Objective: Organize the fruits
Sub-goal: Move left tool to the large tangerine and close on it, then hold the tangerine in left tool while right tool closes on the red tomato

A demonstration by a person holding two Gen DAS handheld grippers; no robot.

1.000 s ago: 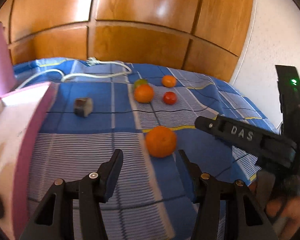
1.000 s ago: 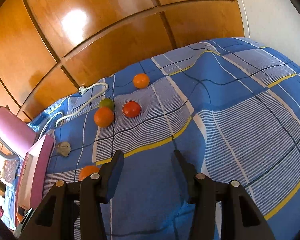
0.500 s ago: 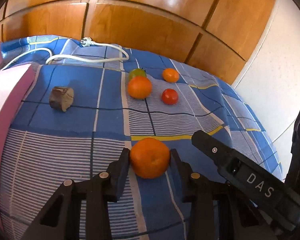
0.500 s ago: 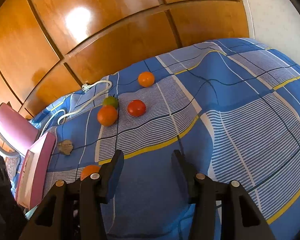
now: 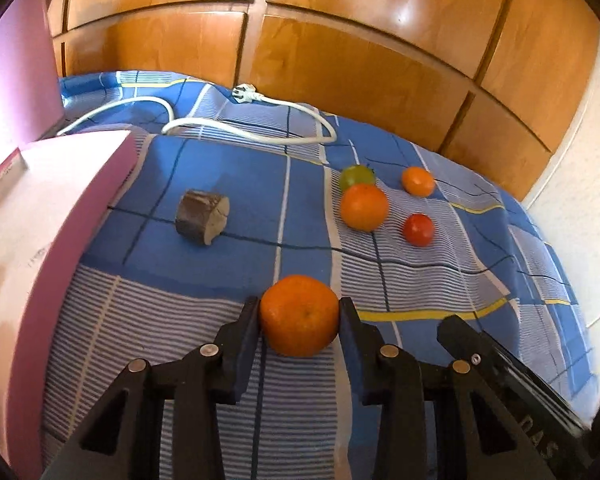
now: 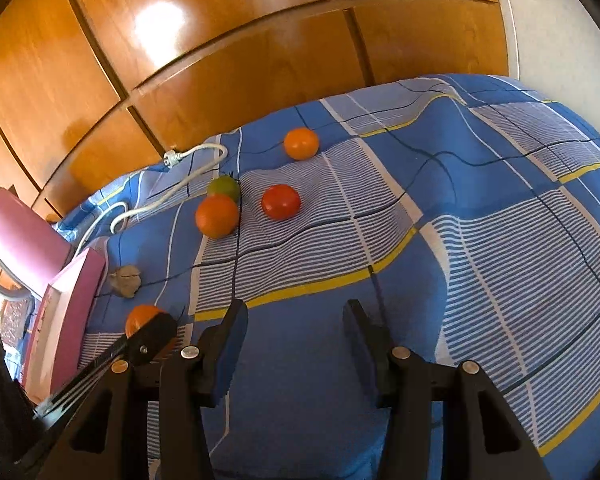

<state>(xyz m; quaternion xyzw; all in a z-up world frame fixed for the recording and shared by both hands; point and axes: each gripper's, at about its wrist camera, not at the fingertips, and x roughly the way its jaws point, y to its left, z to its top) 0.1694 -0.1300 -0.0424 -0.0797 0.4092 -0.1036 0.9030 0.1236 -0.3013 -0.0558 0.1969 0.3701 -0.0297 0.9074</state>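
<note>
A pink box (image 5: 60, 216) with its lid raised sits at the left edge of the bed (image 5: 204, 264), which is covered by a blue checked sheet with white stripes and thin yellow lines. Just right of the box lies a short brown wood stub (image 5: 202, 217), on its side with its cut face turned toward the right. A white power cable (image 5: 236, 128) loops across the far side of the sheet, its plug pointing at the wooden panelled wardrobe (image 5: 340, 48) behind the bed.

The left gripper (image 5: 299, 316) has its fingers pressed against both sides of a large orange (image 5: 299, 314), which is round with no clear long axis; its dimpled end faces the camera. The orange is at the near middle of the bed, close to the box.

Farther back and to the right sit four more fruits: a green fruit (image 5: 356, 176) touching a second orange (image 5: 364, 206) in front of it, a small orange (image 5: 418, 181) near the wardrobe, and a red tomato (image 5: 418, 230) beside them.

The right gripper (image 6: 296, 332) hovers over bare sheet, fingers spread wide and holding nothing. A white wall (image 6: 552, 24) meets the wardrobe at the right.
</note>
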